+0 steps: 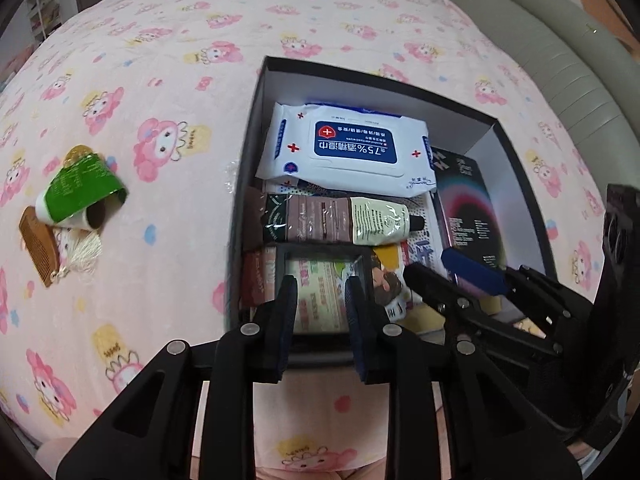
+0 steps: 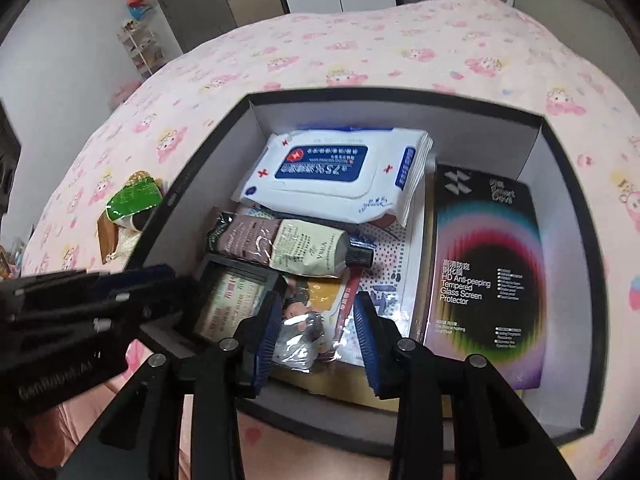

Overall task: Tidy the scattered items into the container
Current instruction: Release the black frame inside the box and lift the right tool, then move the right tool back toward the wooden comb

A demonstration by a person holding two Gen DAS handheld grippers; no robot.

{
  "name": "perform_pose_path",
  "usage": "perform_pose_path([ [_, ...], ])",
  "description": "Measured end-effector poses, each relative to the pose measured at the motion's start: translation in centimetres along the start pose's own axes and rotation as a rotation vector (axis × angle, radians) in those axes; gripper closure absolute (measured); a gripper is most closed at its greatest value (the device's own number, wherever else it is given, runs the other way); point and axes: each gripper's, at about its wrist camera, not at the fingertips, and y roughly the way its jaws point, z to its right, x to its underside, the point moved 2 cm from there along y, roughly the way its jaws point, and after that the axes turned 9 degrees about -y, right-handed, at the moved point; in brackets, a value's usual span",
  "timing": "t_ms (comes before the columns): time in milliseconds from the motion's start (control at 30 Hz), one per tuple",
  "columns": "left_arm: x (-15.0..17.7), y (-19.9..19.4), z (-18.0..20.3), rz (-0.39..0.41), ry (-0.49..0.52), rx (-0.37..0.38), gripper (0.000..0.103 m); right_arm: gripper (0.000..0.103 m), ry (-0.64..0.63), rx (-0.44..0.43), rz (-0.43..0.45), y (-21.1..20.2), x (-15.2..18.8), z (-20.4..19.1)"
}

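Two hand-held grippers are held over the near end of a black box (image 2: 568, 216) set on a bed with a pink cartoon-print cover (image 1: 160, 80). The left hand-held gripper (image 1: 320, 312) and the right hand-held gripper (image 2: 316, 332) both stand with jaws parted, nothing clamped. Inside the box lie a wipes pack (image 2: 336, 172), a cream tube (image 2: 296, 248), a small black frame (image 1: 320, 264) and a screen protector box (image 2: 484, 272). Left outside on the bed are a green tube (image 1: 80, 192) and a wooden comb (image 1: 40, 244).
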Motion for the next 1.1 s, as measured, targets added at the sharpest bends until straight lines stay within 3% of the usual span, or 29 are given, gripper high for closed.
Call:
perform_pose_path([
  [133,1.2,-2.6,-0.8,0.059,-0.004,0.004,0.073,0.061,-0.021,0.022,0.035,-1.9,0.3,-1.9],
  [333,2.5,-6.5,-2.1,0.114,-0.008,0.03,0.073,0.061,-0.021,0.036,0.079,-5.1,0.9,-4.7],
  [667,4.4,-12.0,-6.2,0.195,0.016,-0.007,0.071,0.061,-0.077,0.015,0.12,-7.7,0.5,-10.7],
  [867,5.1,-13.8,-11.9,0.235,-0.093,-0.012,0.07,0.061,-0.131,-0.042,0.158,-7.0,-0.9,-15.6],
  [1100,4.6,-13.9,-19.7,0.258,-0.248,-0.036,0.07,0.061,-0.217,-0.129,0.13,-3.4,-3.3,-22.2],
])
